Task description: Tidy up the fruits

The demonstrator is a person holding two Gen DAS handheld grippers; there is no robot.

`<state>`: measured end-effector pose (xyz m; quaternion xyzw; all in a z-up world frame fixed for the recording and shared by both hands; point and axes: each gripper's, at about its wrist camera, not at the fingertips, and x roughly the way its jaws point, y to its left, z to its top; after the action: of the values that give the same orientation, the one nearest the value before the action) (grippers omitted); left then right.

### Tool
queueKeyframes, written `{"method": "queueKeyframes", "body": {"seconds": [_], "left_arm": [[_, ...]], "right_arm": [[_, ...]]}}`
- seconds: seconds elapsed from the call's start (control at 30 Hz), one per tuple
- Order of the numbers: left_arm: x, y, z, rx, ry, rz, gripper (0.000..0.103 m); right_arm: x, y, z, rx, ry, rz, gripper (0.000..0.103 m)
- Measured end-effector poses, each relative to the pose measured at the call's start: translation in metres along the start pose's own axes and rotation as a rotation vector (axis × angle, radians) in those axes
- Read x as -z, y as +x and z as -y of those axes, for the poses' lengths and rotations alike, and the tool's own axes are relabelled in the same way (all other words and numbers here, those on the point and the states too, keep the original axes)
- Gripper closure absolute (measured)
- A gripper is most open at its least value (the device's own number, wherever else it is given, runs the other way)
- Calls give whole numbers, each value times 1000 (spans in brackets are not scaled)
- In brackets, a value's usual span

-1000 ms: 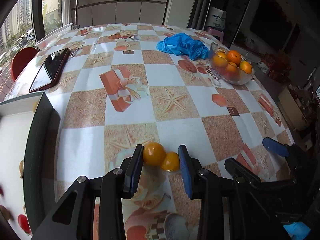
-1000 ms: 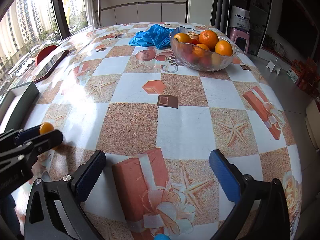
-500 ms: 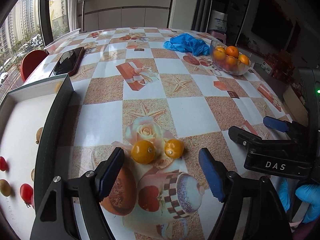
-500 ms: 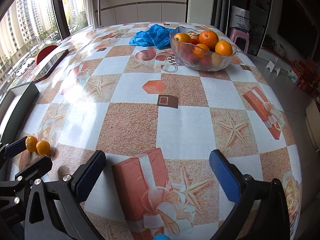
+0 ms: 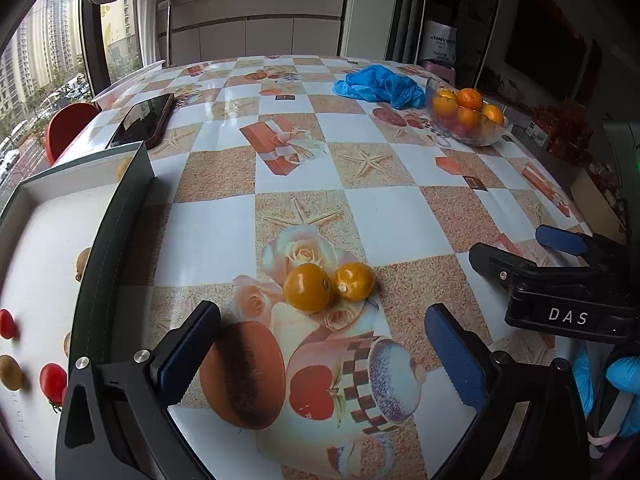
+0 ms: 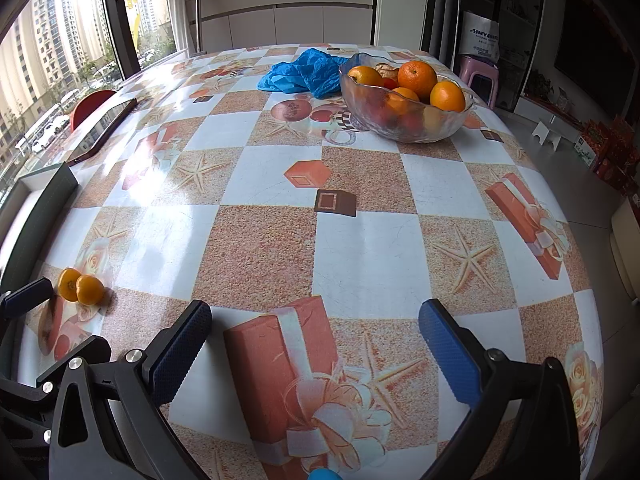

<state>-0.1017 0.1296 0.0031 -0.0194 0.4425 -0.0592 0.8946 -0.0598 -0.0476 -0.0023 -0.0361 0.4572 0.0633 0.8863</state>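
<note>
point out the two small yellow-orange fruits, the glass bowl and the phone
two small round yellow-orange fruits [image 5: 308,287]: left wrist view, left fruit's skin
clear glass fruit bowl [image 6: 404,130]: right wrist view, front wall
dark flat phone [image 5: 144,120]: left wrist view, screen

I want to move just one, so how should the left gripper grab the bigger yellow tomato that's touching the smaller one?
Grip the bigger yellow tomato across its round middle, coming from above. The smaller one touches its right side, so turn the open left gripper to put pads front and back.

"DAS" in white on right gripper [image 5: 560,280] body; "SINYE…" partly readable on white bag [image 6: 482,40] by wall.
</note>
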Motion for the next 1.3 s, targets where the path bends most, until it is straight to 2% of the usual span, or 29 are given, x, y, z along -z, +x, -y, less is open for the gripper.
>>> {"method": "queueKeyframes", "body": {"seconds": [0.2,1.3], "left_arm": [[0,2,6,-38,30,-15,1],[0,2,4,-31,24,-12,1]], "right_arm": [[0,0,0,0,0,0,0],[0,0,0,0,-1,0,0]]}}
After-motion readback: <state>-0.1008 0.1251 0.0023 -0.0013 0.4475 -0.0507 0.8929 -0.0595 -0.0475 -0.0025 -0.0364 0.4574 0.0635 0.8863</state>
